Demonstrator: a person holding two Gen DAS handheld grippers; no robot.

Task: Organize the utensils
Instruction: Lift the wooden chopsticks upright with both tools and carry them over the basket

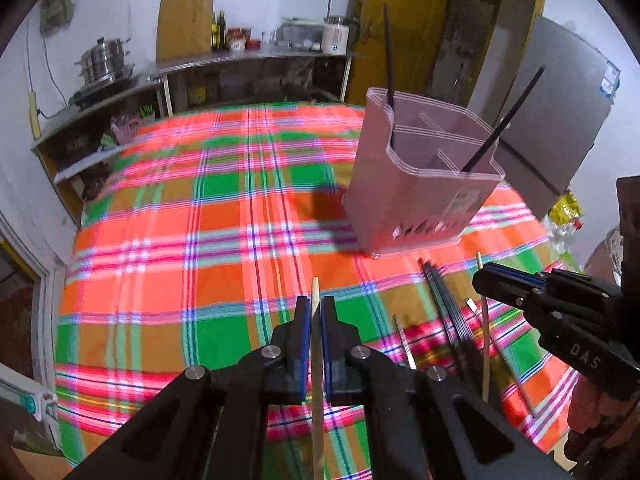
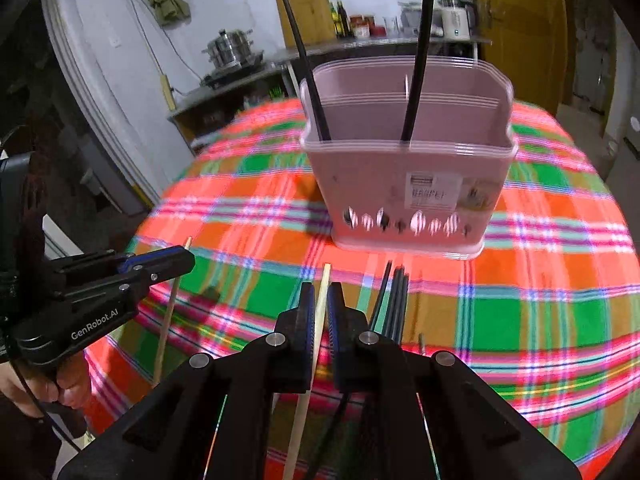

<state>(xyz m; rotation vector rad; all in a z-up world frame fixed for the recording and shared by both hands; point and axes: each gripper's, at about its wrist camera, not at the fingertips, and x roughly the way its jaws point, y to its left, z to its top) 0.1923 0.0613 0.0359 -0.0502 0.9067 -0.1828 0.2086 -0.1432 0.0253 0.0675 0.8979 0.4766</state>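
holder [image 2: 408, 184] on table [image 2: 560, 300] | two chopsticks [image 2: 416, 80] inside | chopstick pile [image 2: 394, 300] before it

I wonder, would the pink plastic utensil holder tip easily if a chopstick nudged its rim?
The pink plastic utensil holder is probably light: thin walls, only two black chopsticks inside. Tall over its base, it may tip or slide on the plaid tablecloth.

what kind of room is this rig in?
Most likely a home kitchen: stacked steel pots on a counter, oil bottles on a shelf, a fridge, and a plaid-covered table.

Both wrist views look steeply down, close over the tablecloth [image 1: 168, 240], sharing the pink holder [image 2: 408, 184].
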